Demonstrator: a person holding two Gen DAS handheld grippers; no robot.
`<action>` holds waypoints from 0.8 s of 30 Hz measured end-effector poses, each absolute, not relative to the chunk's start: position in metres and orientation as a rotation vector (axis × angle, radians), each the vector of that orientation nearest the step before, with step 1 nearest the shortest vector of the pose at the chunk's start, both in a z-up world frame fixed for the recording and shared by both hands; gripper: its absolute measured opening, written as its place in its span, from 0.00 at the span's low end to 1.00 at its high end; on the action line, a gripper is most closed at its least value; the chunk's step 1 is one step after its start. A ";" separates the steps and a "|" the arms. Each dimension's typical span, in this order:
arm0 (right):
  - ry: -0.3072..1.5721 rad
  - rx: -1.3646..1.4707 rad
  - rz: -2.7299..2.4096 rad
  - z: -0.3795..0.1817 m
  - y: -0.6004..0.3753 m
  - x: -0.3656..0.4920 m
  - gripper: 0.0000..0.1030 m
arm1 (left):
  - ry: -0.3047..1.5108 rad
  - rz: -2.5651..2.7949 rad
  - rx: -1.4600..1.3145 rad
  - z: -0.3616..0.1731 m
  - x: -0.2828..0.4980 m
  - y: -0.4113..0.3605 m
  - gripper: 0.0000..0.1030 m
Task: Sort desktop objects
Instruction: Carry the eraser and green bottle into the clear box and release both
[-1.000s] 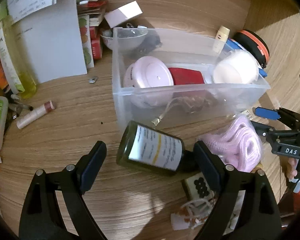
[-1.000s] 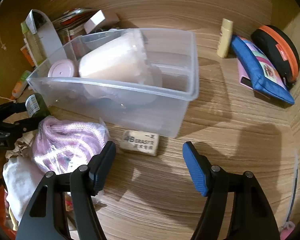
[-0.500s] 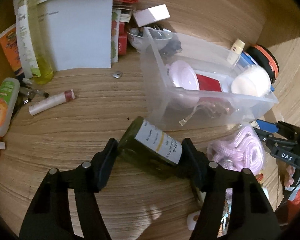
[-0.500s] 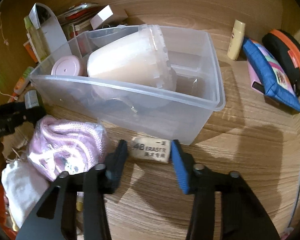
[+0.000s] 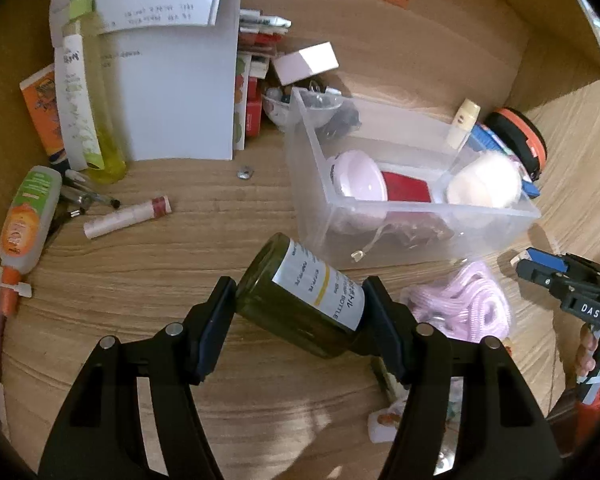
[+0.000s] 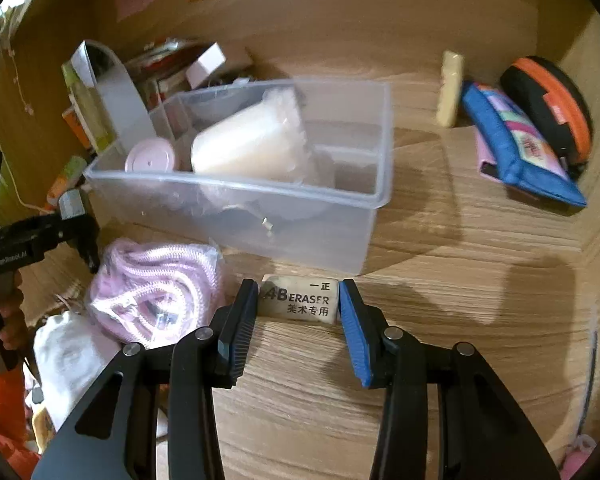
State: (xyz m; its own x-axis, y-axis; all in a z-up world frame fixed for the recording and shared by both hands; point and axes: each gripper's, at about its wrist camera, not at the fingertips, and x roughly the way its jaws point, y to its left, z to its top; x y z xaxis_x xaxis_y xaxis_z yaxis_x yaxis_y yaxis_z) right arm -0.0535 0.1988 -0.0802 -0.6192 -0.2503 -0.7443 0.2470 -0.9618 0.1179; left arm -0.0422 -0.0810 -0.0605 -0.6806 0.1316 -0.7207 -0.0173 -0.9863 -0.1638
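My left gripper [image 5: 300, 304] is shut on a dark green bottle [image 5: 300, 300] with a white label and holds it tilted above the wooden desk, left of the clear plastic bin [image 5: 496, 216]. My right gripper [image 6: 298, 300] is shut on a white eraser [image 6: 298, 299] printed "4B ERASER", just in front of the bin [image 6: 300, 196]. The bin holds a pink lid [image 6: 150, 158], a white tub [image 6: 252, 140] and a red item [image 5: 406, 186]. The right gripper also shows at the right edge of the left wrist view [image 5: 540, 264].
A pink knitted bundle [image 6: 156, 280] lies left of the eraser. A blue pouch [image 6: 520, 148], an orange-black case [image 6: 552, 100] and a cream stick [image 6: 450, 88] lie at the back right. An orange tube [image 5: 28, 216], a lip balm [image 5: 126, 216], papers [image 5: 172, 92] and a yellow bottle [image 5: 88, 112] lie left.
My left gripper has closed on the green bottle and lifted it off the desk. My right gripper has moved forward and closed on the eraser.
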 end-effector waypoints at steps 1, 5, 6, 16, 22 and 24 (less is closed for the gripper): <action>-0.014 1.186 -2.613 -0.077 0.201 -0.051 0.37 | -0.216 2.805 -1.209 -0.058 -0.040 -0.081 0.62; -0.040 1.129 -2.650 -0.060 0.212 -0.042 0.37 | -0.202 2.838 -1.140 -0.041 -0.031 -0.080 0.62; -0.045 1.120 -2.655 -0.057 0.212 -0.041 0.37 | -0.202 2.843 -1.124 -0.036 -0.030 -0.080 0.62; -0.074 0.991 -2.678 -0.026 0.213 -0.038 0.37 | -0.185 2.868 -0.982 -0.001 -0.035 -0.072 0.62; -0.051 0.968 -2.700 -0.021 0.212 -0.043 0.37 | -0.180 2.918 -0.958 0.005 -0.055 -0.070 0.62; -0.055 0.978 -2.702 -0.023 0.213 -0.046 0.37 | -0.192 2.913 -0.967 0.006 -0.062 -0.070 0.62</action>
